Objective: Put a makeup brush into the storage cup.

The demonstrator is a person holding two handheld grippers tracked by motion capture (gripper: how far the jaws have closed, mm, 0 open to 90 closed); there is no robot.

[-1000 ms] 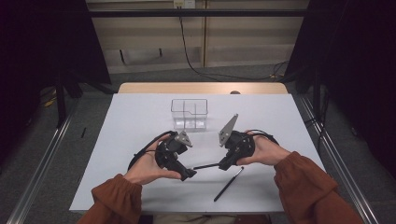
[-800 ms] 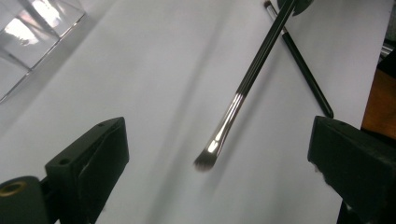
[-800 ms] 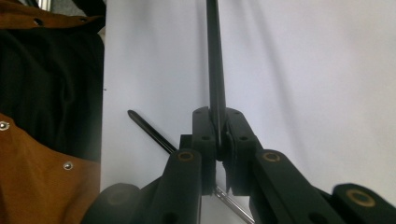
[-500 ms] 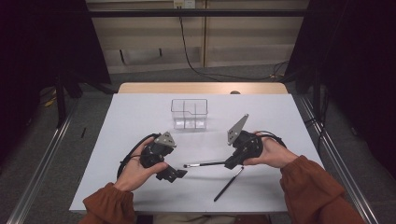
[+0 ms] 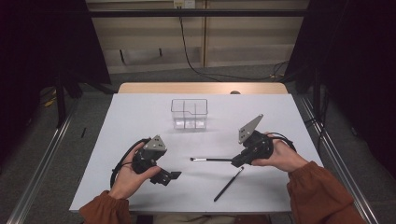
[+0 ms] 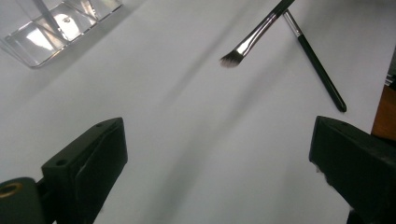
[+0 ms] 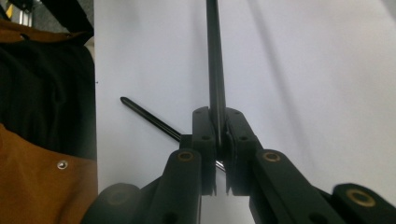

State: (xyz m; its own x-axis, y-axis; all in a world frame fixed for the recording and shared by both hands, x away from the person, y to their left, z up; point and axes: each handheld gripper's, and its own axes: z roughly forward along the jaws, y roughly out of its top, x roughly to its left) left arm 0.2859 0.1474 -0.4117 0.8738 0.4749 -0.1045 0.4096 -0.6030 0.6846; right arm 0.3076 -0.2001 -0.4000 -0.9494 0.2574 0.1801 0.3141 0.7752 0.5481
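My right tool (image 5: 233,163) is clamped tight on the handle of a makeup brush (image 5: 211,159), which sticks out level from it above the white surface (image 5: 140,116), bristles toward my left tool (image 5: 173,176). That left tool stands wide open with nothing in it, near the brush tip but apart. A second brush (image 5: 228,184) lies on the surface just beside my right tool, the clear organizer (image 5: 189,113) farther back

R tool (image 7: 220,154) clamps brush handle (image 7: 215,70); 2nd brush (image 7: 149,119) beneath.

High view looks down; 2 close gripper views share the table (image 5: 140,121).
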